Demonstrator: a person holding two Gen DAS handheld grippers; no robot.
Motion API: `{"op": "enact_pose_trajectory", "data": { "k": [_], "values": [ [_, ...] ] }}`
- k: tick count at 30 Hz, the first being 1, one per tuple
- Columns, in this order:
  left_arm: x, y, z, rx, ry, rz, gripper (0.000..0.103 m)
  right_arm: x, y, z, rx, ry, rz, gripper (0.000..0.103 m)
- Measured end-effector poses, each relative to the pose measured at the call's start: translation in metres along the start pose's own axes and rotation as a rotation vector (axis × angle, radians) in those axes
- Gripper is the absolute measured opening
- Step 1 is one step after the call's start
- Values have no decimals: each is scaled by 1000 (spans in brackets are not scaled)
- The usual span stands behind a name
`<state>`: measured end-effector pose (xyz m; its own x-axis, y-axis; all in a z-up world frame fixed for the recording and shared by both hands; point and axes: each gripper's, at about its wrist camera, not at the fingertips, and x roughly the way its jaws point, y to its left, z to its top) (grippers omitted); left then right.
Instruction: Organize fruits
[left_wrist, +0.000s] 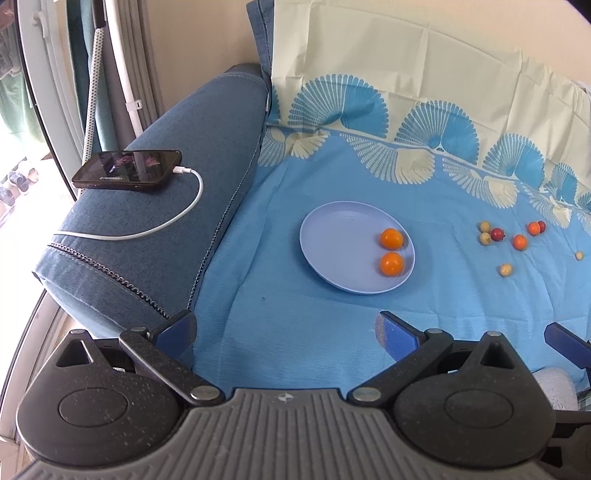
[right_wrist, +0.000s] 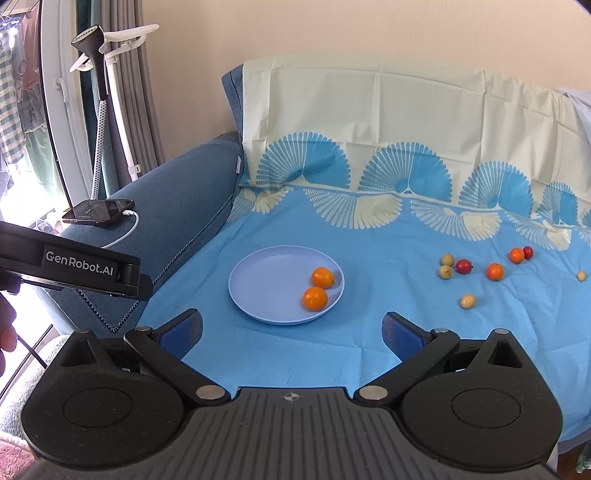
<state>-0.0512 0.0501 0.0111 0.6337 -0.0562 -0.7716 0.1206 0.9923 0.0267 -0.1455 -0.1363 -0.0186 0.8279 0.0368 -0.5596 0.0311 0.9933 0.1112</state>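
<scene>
Left gripper (left_wrist: 286, 332): fingers are spread wide, nothing held.
Right gripper (right_wrist: 291, 332): fingers are spread wide, nothing held.
Plate (right_wrist: 258, 280): seen just ahead of both claws, on the blue cloth (right_wrist: 369, 350).
Oranges on plate (right_wrist: 322, 277): two, by its right rim.
Loose fruits (right_wrist: 495, 271): scattered ahead, right of both claws.
Phone (left_wrist: 127, 170): on the armrest, far left.

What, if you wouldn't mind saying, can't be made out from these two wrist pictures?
- Right gripper, left wrist view: only one blue finger shows, cut off by the right edge.
- Small pale yellowish fruits on the blue patterned cloth: too small to identify in either view.
- Black smartphone on the blue sofa armrest: glare blurs its screen.
- Light blue round plate with two orange fruits: whether they touch its rim is unclear.
</scene>
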Motion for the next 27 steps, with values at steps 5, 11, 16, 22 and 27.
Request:
{"op": "enact_pose_trajectory", "data": {
  "k": [5,11,16,22,27],
  "values": [
    [13,-10,7,15,24,-9,103,10,-9,-2,26,17,2,102],
    [32,-35,17,43,54,-34,103,23,-33,-3,80,39,-19,102],
    [52,-76,36,61,112,-112,103,27,-67,-1,130,16,-64,102],
    [78,-162,70,181,39,-147,103,32,-159,19,204,-74,-242,102],
    [129,-245,93,220,58,-224,103,54,-286,38,328,-117,-446,102]
  ]
}}
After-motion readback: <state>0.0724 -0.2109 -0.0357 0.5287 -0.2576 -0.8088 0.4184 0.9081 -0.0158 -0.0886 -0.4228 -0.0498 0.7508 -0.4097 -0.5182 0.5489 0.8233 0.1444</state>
